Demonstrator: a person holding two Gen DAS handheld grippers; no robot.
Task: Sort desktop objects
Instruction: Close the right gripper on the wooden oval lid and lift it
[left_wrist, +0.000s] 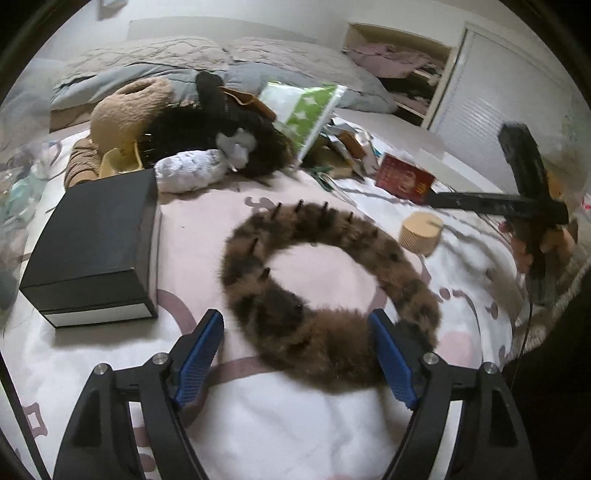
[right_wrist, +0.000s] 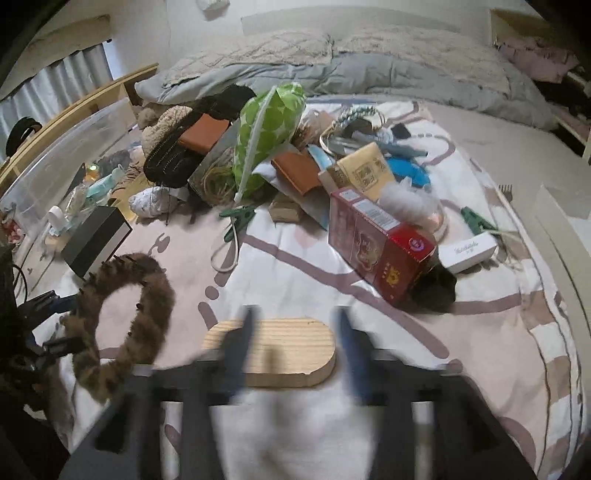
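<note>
Nearest the left wrist camera: left gripper (left_wrist: 295, 350), blue-padded fingers (left_wrist: 201, 354) spread wide, straddling the near arc of a furry brown headband (left_wrist: 332, 284) without pinching it. Headband lying flat on a pink-and-white patterned bedsheet (left_wrist: 184, 229), comb teeth sticking up along its far arc. Just left of it, a black box with a white edge (left_wrist: 92, 243). Beyond, a white fluffy sock (left_wrist: 188, 173), a dark furry bundle (left_wrist: 236, 144) and a green-and-white star-print bag (left_wrist: 310, 110) tipped on the pile. To the right, a small round wooden box (left_wrist: 421, 230), a red carton (left_wrist: 404, 177), and the right gripper (left_wrist: 532, 206), blurred.

From the right wrist camera: right gripper (right_wrist: 295, 332), motion-blurred, jaws parted, hovering over a rounded wooden block (right_wrist: 280, 350) on the sheet; contact with it cannot be told. Headband (right_wrist: 125, 325) at left, left gripper (right_wrist: 55, 325) at its edge. Red carton (right_wrist: 380, 247) lying on its side further out, a white slim box (right_wrist: 467, 251) right of it, a green clothespin (right_wrist: 238, 216) and a green dotted bag (right_wrist: 266, 129) amid the clutter heap.
</note>
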